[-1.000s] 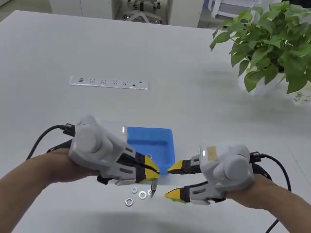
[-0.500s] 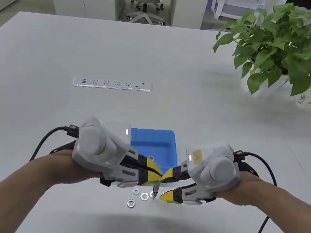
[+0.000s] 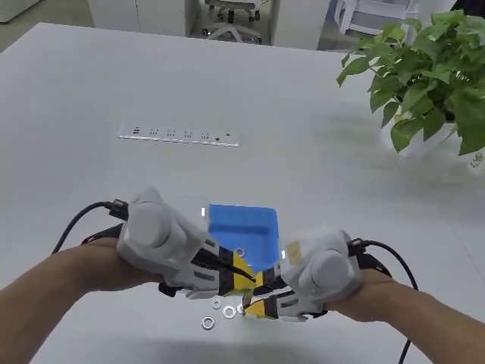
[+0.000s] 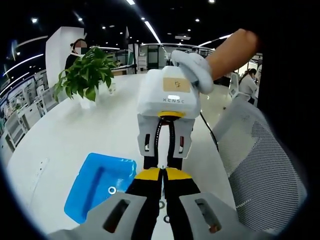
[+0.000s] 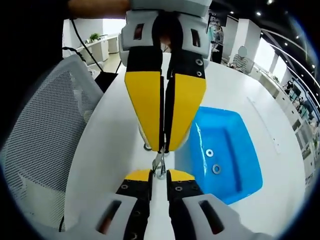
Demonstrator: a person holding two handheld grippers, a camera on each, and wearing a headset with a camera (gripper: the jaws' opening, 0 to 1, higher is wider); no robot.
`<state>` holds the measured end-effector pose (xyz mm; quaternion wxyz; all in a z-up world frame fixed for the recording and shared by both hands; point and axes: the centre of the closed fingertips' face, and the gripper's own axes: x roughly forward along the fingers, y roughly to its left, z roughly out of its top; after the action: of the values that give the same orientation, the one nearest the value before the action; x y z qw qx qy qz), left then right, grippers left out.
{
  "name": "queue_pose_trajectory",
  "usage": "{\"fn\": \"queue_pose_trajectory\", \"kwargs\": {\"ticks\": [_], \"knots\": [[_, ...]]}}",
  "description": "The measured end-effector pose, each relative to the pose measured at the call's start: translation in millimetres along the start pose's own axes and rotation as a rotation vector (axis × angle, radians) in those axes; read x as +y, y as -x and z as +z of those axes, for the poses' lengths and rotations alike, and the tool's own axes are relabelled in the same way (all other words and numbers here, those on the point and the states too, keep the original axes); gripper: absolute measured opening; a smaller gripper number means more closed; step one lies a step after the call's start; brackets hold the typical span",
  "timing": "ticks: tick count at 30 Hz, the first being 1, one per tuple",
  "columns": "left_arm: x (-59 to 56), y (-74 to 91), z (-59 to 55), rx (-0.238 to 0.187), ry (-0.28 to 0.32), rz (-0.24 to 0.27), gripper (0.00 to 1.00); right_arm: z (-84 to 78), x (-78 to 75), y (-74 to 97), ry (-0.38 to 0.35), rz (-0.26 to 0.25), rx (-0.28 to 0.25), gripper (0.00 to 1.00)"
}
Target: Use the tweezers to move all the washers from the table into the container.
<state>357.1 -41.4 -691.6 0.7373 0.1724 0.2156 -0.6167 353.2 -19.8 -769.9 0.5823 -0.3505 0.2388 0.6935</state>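
Thin metal tweezers stick out of my left gripper, which is shut on them. My right gripper faces the left one tip to tip, its jaws closed in on the tweezers' tips. In the head view both grippers meet just in front of the blue container, left gripper above right gripper. Several washers lie on the table under the tips. The blue container holds two washers. In the left gripper view my left gripper points at the right gripper's body, beside the container.
A white power strip lies further back on the table. A potted plant stands at the back right. Cables trail from both grippers. A mesh office chair stands by the table's near edge.
The right gripper has moved left up to the left one, and its jaws have closed from wide open onto the tweezers' tips. The head camera has tilted slightly.
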Motion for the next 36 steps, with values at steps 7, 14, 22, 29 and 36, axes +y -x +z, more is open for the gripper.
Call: {"fn": "queue_pose_trajectory", "kwargs": {"ticks": [7, 14, 22, 29, 36], "knots": [[0.1, -0.6, 0.0, 0.002, 0.001, 0.003, 0.05, -1.1, 0.8, -3.0, 0.005, 0.008, 0.007, 0.11], [-0.4, -1.7, 0.8, 0.001, 0.003, 0.003, 0.05, -1.9, 1.7, -3.9, 0.000, 0.014, 0.008, 0.10], [-0.8, -2.1, 1.3, 0.000, 0.005, 0.002, 0.05, -2.4, 1.6, -3.9, -0.034, 0.010, -0.002, 0.09], [-1.4, -2.3, 1.4, 0.000, 0.004, -0.001, 0.05, -2.0, 2.3, -3.7, -0.063, 0.009, -0.008, 0.08], [-1.3, -2.0, 1.6, 0.005, 0.000, 0.000, 0.05, -1.5, 1.4, -4.0, -0.080, 0.003, -0.019, 0.08]]}}
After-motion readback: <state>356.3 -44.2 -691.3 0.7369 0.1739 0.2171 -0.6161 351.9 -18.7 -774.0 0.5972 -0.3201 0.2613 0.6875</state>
